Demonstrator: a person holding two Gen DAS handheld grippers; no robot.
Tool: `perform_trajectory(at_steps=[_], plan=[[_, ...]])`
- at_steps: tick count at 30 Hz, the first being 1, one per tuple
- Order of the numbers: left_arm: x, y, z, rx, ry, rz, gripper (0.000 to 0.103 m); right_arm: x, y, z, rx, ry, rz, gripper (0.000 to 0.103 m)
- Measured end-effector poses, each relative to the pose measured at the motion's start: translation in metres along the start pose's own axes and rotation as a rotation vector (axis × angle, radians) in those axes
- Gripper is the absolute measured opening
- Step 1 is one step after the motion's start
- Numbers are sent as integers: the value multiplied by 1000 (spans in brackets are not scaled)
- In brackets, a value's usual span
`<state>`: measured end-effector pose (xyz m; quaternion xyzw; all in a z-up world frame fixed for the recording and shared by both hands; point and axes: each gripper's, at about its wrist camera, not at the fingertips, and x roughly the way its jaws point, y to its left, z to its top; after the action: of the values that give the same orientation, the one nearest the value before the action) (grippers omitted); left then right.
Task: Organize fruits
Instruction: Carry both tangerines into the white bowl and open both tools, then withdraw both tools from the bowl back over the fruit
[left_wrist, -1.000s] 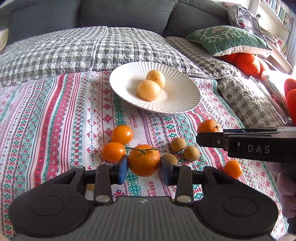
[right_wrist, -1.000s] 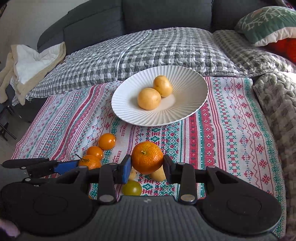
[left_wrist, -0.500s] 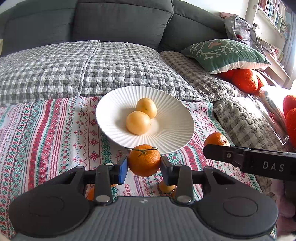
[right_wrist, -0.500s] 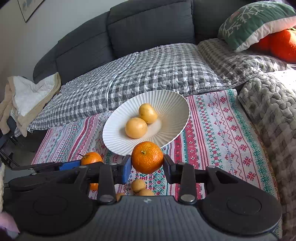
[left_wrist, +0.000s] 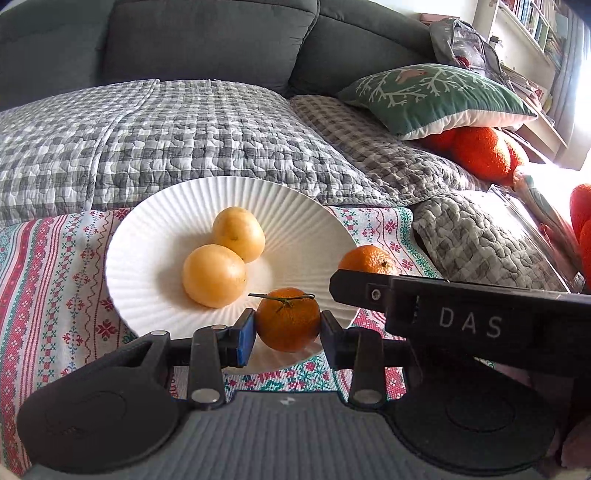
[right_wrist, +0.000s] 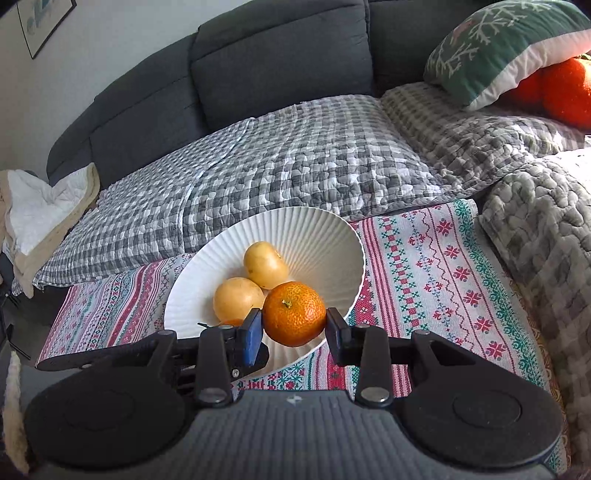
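Two mandarins are being carried to the plate (left_wrist: 147, 218) at once, one in each gripper. The left gripper (left_wrist: 284, 325) is being held nearly closed on a stemmed mandarin (left_wrist: 288, 319), which is pinched between the pads above the plate's near rim. The right gripper (right_wrist: 294, 325) is likewise being held narrow on a second mandarin (right_wrist: 294, 314), which is gripped over the near side of the plate — just in front of the two yellow fruits (right_wrist: 251, 284) already lying in the middle.

The step in hand is judged to be the placing of both fruits. It is best done one at a time: the two grippers are being brought very close together, the right one's finger crossing just beside the left's in the left wrist view, and a knock could jar either fruit loose. Each mandarin should be lowered until it is resting on the plate's ribbed surface before the jaws are opened, since a round fruit dropped from above is likely to roll — toward the rim or into the yellow pair. A spot on bare plate, clear of those two, is to be preferred. The plate is resting on a patterned cloth (right_wrist: 443, 266) over soft bedding, so pressure on its rim should be avoided.
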<state>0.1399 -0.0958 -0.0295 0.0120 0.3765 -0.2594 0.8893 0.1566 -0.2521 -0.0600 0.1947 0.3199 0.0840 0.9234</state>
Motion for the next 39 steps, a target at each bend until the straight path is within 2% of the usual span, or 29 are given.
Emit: perform_trajectory(at_steps=[10, 22, 25, 33, 39], plan=[[20, -4, 4, -6, 12, 19, 31, 18, -5, 1, -6, 20, -44, 33], [18, -6, 3, 25, 10, 34, 33, 14, -4, 3, -15, 23, -45, 35], [14, -6, 2, 36, 11, 31, 36, 8, -2, 6, -15, 14, -37, 41], [-5, -12, -2, 69, -7, 40, 55, -9, 12, 9, -54, 5, -41, 58], [-27, -14, -12, 96, -18, 50, 66, -28, 18, 6, -60, 4, -51, 66]])
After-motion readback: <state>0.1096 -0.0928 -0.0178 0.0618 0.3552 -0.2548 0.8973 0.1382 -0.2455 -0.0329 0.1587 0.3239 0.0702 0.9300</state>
